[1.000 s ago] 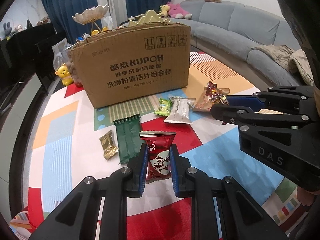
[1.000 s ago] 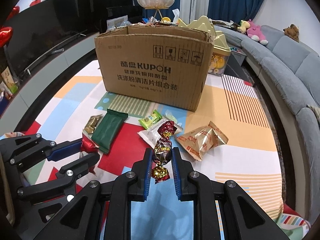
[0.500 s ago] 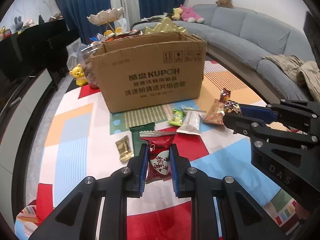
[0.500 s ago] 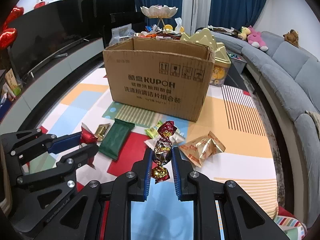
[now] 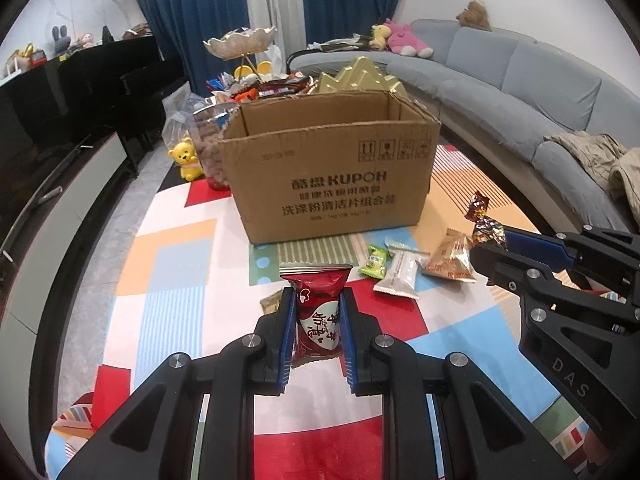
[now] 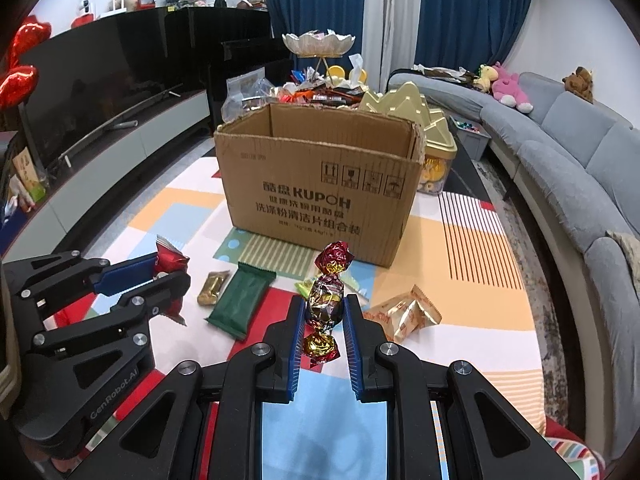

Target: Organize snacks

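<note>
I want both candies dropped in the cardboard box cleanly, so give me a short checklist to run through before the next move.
1. Left tongs shut on the red packet: ok.
2. Right tongs shut on the foil-wrapped candy: ok.
3. Cardboard box open at the top, flaps out of the way: ok.
4. Room inside the box: cannot tell, its floor is hidden.
5. Both tongs over the box opening: not ok, both are short of its front wall.
6. Loose snacks such as the green bar clear of the path: ok, they lie flat on the mat.
</note>
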